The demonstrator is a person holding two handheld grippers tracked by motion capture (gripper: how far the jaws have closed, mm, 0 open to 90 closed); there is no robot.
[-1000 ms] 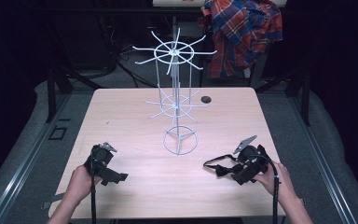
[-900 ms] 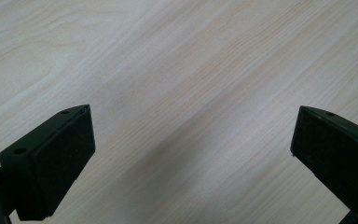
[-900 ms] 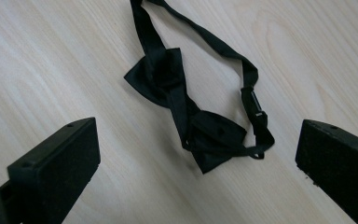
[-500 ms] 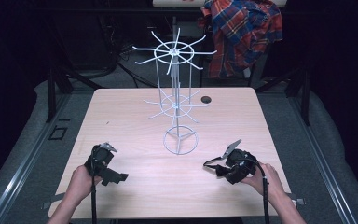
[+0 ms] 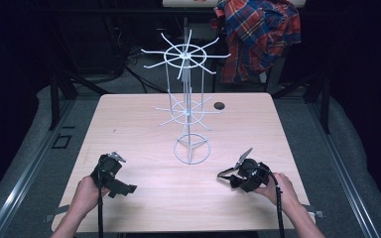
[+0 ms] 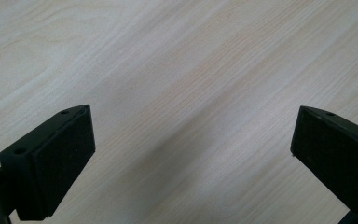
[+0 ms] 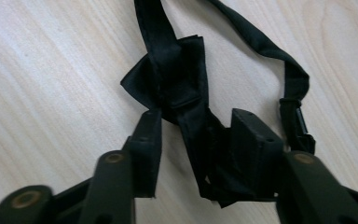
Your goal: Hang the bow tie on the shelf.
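right gripper [image 5: 230, 177] lower, nearer table [image 5: 129, 119] edge than before; jaws around black bow tie [image 7: 177, 79] | left gripper [image 6: 191, 154] wide

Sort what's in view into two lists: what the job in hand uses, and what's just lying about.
In use, judging by the scene:
- black bow tie with its strap, between the right gripper's jaws
- white wire display rack, the likely place to hang it
- left gripper, open over bare table

Lying about:
- plaid shirt behind the table
- small dark round thing near the far edge

overhead forward-down, gripper views close on table [image 5: 144, 129]
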